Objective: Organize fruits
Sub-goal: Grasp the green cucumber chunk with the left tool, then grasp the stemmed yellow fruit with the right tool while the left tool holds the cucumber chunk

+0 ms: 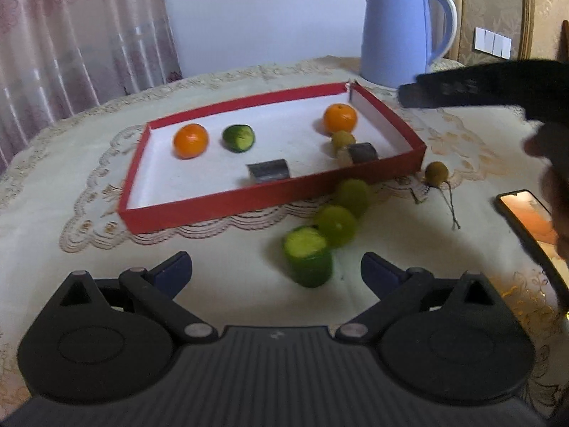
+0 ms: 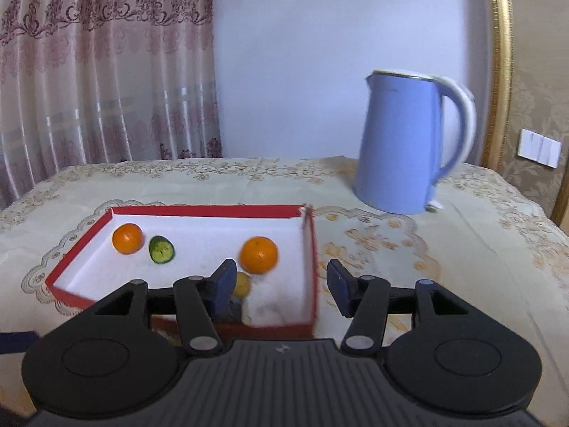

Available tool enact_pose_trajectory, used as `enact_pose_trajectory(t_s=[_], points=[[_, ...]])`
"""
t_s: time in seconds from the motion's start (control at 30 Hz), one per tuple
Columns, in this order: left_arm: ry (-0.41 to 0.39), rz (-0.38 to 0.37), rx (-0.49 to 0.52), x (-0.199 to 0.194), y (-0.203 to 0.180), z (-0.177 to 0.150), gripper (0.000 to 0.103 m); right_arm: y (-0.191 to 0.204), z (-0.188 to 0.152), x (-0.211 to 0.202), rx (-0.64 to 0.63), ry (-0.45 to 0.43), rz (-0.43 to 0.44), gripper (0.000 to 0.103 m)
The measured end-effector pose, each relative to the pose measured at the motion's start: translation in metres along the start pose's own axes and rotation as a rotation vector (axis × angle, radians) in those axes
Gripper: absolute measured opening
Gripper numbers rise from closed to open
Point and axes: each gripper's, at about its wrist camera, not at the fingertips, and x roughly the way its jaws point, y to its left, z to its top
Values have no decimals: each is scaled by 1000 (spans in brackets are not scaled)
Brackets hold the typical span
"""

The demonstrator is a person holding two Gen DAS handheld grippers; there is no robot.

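A red tray (image 1: 270,197) with a white floor holds two oranges (image 1: 190,141) (image 1: 340,117), a cucumber end (image 1: 238,138), two dark cut chunks (image 1: 268,170) and a small yellowish fruit (image 1: 343,139). On the cloth in front of it lie two green round fruits (image 1: 336,226), an upright cucumber chunk (image 1: 308,261) and a stemmed brownish fruit (image 1: 436,172). My left gripper (image 1: 275,270) is open, and the cucumber chunk stands just ahead between its fingers. My right gripper (image 2: 281,284) hangs open and empty over the tray's near right corner (image 2: 313,320).
A blue kettle (image 1: 398,32) stands behind the tray's far right corner. A lit phone (image 1: 526,220) lies at the right edge, partly under a hand (image 1: 547,163). The right tool's black housing (image 1: 480,87) crosses above the cloth there. A curtain (image 2: 99,71) hangs behind the table.
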Motion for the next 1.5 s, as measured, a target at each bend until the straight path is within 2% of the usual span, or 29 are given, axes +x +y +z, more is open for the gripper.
enact_pose_trajectory(t_s=[0.13, 0.2, 0.33, 0.4, 0.43, 0.5, 0.67, 0.9, 1.13, 1.5], points=[[17, 14, -2, 9, -10, 3, 99, -9, -11, -18, 3, -16, -5, 60], [32, 25, -5, 14, -12, 5, 90, -12, -15, -24, 2, -20, -4, 62], [51, 9, -32, 20, -10, 6, 83, -15, -21, -32, -3, -23, -10, 62], [67, 9, -41, 24, -9, 7, 69, -15, -24, -35, -3, -24, -8, 62], [75, 5, -49, 25, -8, 6, 66, -16, -25, -37, -2, -27, -5, 62], [93, -12, -67, 29, -6, 5, 50, -16, -28, -39, -4, -22, 3, 62], [102, -86, -118, 29, -1, 5, 30, -11, -34, -40, -21, -15, 12, 62], [101, -80, -120, 28, -2, 6, 30, -11, -43, -37, -37, 15, 20, 62], [56, -12, -103, 17, 5, 13, 30, -13, -49, -29, -30, 48, 12, 62], [14, 191, -143, 16, 45, 35, 30, -6, -51, -21, -30, 58, 9, 62]])
